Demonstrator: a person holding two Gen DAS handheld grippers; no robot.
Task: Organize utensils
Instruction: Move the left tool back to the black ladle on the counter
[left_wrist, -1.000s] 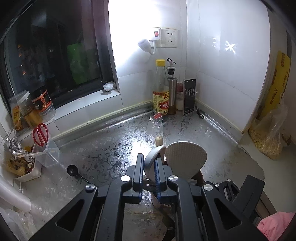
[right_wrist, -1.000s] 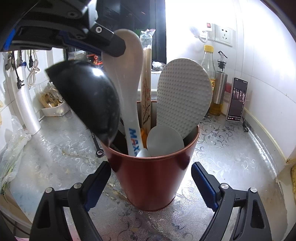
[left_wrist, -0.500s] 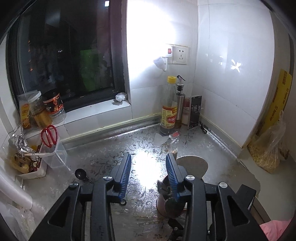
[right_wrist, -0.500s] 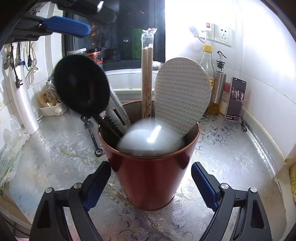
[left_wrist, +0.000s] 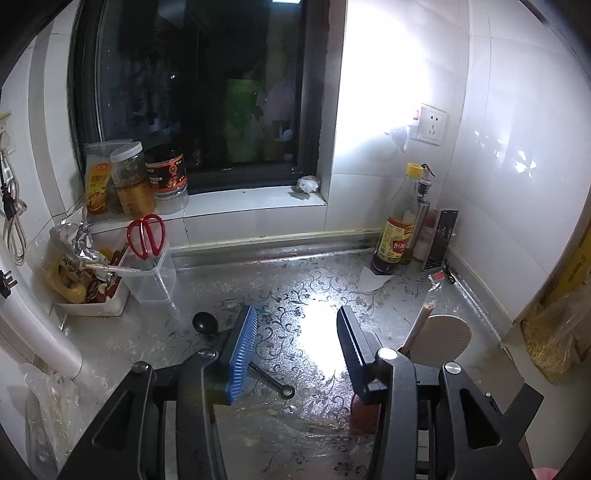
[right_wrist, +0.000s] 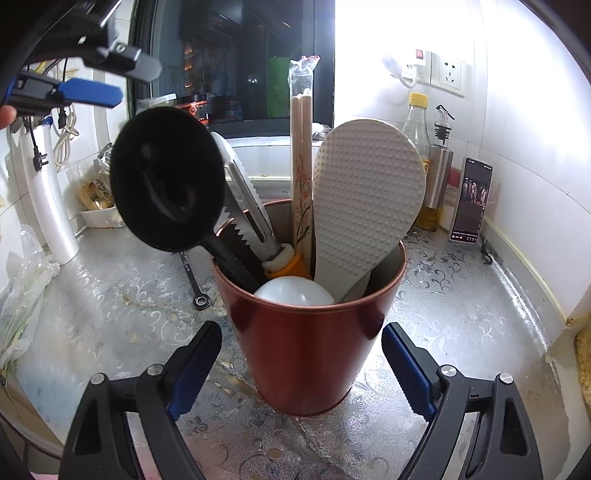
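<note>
L gripper (left_wrist: 295, 347) jaws just opened, nothing between, above counter left of cup | R gripper (right_wrist: 301, 365) straddling red cup (right_wrist: 306, 350), contact unclear | white spoon (right_wrist: 293, 291) inside cup | small black scoop (left_wrist: 205, 324) left of cup on counter | risk: top-heavy cup tips if bumped

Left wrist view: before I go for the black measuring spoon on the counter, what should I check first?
1. Left gripper empty, jaws just been opening, nothing between them: ok.
2. White spoon dropped inside the red cup: ok.
3. Right gripper closed against the cup's sides: ok.
4. Black measuring spoon centred between the left jaws: not ok, it lies left of the gap.
5. Room left in the cup beside ladle, rice paddle and chopsticks: cannot tell.
</note>
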